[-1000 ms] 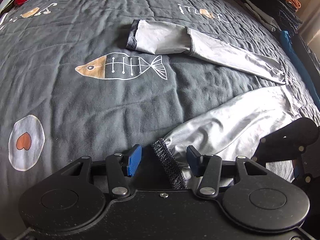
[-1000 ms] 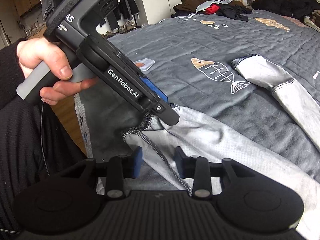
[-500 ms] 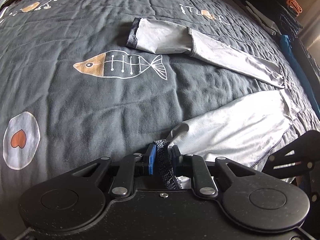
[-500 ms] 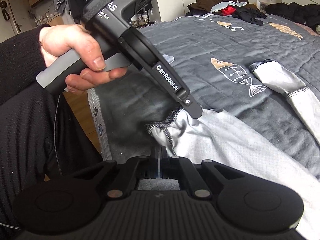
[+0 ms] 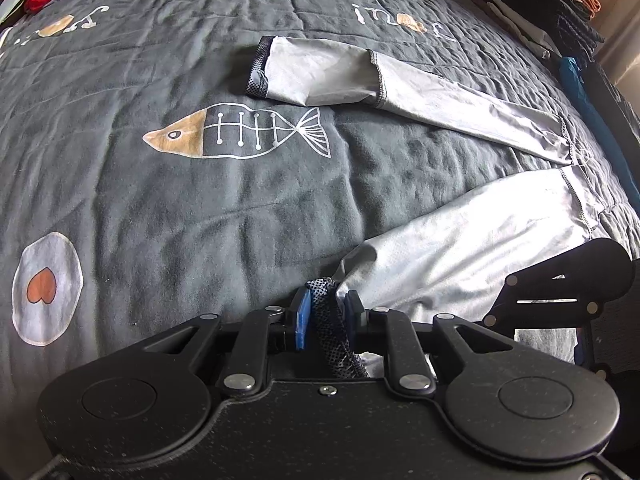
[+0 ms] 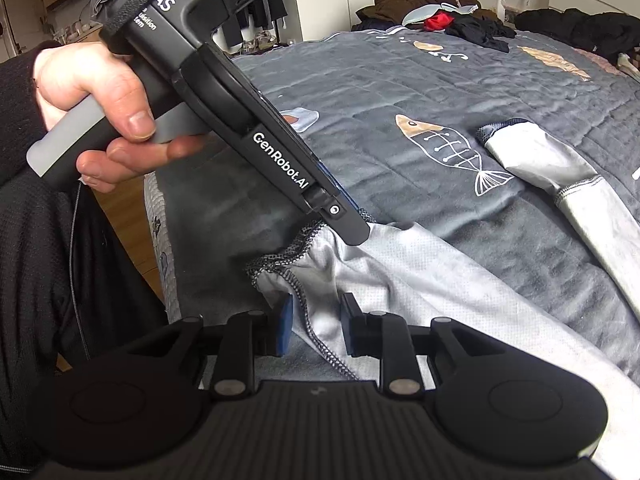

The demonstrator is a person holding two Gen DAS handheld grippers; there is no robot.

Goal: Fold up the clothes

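Leggings run toward 2 o'clock from my left gripper, clamped on the mesh cuff; my right gripper has just reopened, hem lying loose between its pads.

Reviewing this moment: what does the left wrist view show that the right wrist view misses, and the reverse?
Left wrist only: the left gripper, whose jaws have just been closing, pinching the mesh cuff between its pads; stacked clothes at the bed's far edge.
Right wrist only: the hand holding the left gripper; the right gripper, whose jaws have just been opening, with the hem lying loose between them.
Both: the grey garment, the fish print, the blanket.
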